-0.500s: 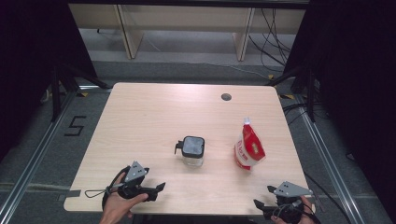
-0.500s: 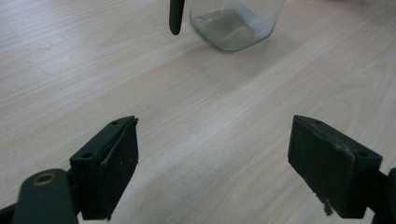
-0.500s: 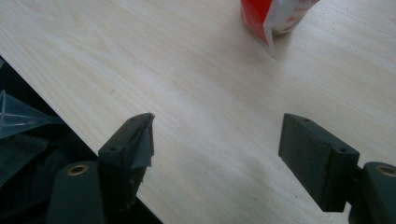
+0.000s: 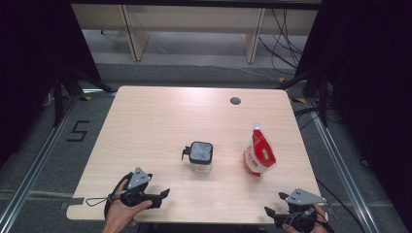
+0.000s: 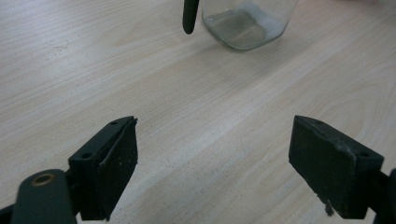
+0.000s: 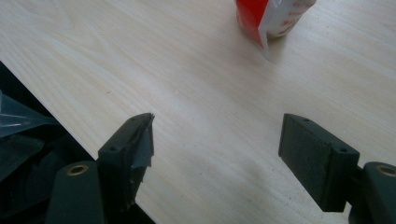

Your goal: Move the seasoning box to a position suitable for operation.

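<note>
A clear glass jar [image 4: 200,158] with a black lid and a black side clip stands near the table's middle. To its right a red and white pouch [image 4: 259,155] stands upright. My left gripper [image 4: 164,196] rests near the front left edge and points right, open and holding nothing. In the left gripper view the jar [image 5: 243,23] is ahead, well beyond the open left gripper [image 5: 212,135]. My right gripper [image 4: 274,205] sits at the front right corner, also open with nothing between its fingers. In the right gripper view the pouch [image 6: 273,16] lies far ahead of the right gripper [image 6: 217,130].
The wooden table [image 4: 160,121] has a round cable hole [image 4: 235,101] at the back right. Its front edge [image 6: 51,100] runs just left of my right gripper. Black frame posts flank the table, and a "5" mark [image 4: 77,131] is on the floor at left.
</note>
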The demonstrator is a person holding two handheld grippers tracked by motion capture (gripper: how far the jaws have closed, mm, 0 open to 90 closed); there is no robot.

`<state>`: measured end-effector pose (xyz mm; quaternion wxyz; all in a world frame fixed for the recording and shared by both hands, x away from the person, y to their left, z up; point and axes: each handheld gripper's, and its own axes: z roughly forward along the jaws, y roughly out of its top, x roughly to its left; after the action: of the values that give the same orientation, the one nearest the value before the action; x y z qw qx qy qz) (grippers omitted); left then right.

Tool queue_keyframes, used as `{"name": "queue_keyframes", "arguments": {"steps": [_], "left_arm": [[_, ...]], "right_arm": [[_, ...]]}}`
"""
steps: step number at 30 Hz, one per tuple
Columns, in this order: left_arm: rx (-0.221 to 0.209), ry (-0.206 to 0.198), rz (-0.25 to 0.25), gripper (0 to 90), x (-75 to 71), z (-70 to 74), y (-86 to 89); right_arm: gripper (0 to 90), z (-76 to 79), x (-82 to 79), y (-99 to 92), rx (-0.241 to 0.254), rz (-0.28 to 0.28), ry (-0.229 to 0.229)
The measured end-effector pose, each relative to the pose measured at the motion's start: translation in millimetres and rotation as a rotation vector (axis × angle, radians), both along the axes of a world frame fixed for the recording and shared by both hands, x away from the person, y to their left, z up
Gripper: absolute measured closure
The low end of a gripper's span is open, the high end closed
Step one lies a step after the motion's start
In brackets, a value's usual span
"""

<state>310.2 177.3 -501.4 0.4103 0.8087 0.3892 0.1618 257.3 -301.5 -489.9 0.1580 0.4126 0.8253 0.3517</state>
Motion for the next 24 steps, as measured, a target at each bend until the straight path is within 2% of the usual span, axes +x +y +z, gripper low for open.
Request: {"name": "queue_keyframes", "arguments": {"steps": [1,3,6,7,8,9,10,11,12,13,14,15,16,17,19,21,24], "left_arm": [[-0.010,0.013,0.010,15.4,-0.7,-0.7,-0.7],[-0.011,0.004,0.009,15.2,-0.2,0.1,-0.3],[-0.013,-0.008,0.018,14.9,0.1,0.5,-0.6],[-0.033,-0.020,0.023,14.8,0.5,0.0,-2.3],[-0.033,-0.020,0.023,14.8,0.5,0.0,-2.3],[-0.029,-0.017,0.022,14.8,0.7,0.8,-2.5],[-0.010,-0.019,0.006,14.8,1.7,2.3,-1.0],[-0.041,-0.027,0.023,14.8,2.4,1.5,-3.4],[-0.015,-0.026,0.010,14.8,4.0,2.9,-2.0],[-0.029,-0.031,0.026,14.9,7.2,3.0,-3.6],[-0.029,-0.031,0.026,15.0,7.2,3.0,-3.6],[-0.004,-0.033,0.013,15.0,9.6,4.2,-1.9],[-0.005,-0.045,0.008,15.2,12.1,4.7,-1.3],[-0.007,-0.045,0.009,16.1,13.9,5.8,-0.4],[-0.050,-0.050,0.027,21.1,18.6,6.3,-1.2],[-0.046,-0.060,-0.002,23.0,28.9,9.9,-2.4],[-0.049,-0.083,-0.006,27.0,36.8,12.1,-8.6]], "right_arm": [[28.3,0.4,1.8,-1.8,-0.009,0.017,-0.025],[28.2,0.5,1.7,-1.9,-0.001,0.016,-0.032],[28.0,1.0,2.7,-2.9,0.007,0.040,-0.017],[27.6,1.2,2.7,-2.6,0.012,0.041,-0.012],[27.6,1.2,2.7,-2.6,0.012,0.041,-0.012],[27.5,1.3,2.8,-3.0,0.003,0.038,-0.034],[27.4,1.8,-0.7,-0.5,0.022,-0.004,-0.007],[27.4,2.4,-0.9,-0.6,0.018,-0.005,-0.021],[27.5,2.1,0.2,-1.1,0.020,0.004,-0.039],[27.1,2.5,1.6,-2.6,0.012,0.007,-0.060],[27.1,2.5,1.6,-2.6,0.012,0.007,-0.060],[26.6,2.7,0.5,-2.0,0.018,-0.005,-0.032],[26.5,2.5,1.7,-3.0,0.012,0.005,-0.049],[26.6,2.9,1.2,-3.1,0.014,0.001,-0.043],[26.6,2.6,2.4,-3.5,0.015,0.012,-0.050],[26.9,2.8,2.4,-3.5,0.013,0.005,-0.050],[29.4,1.8,3.5,-4.3,0.008,0.019,-0.060]]}}
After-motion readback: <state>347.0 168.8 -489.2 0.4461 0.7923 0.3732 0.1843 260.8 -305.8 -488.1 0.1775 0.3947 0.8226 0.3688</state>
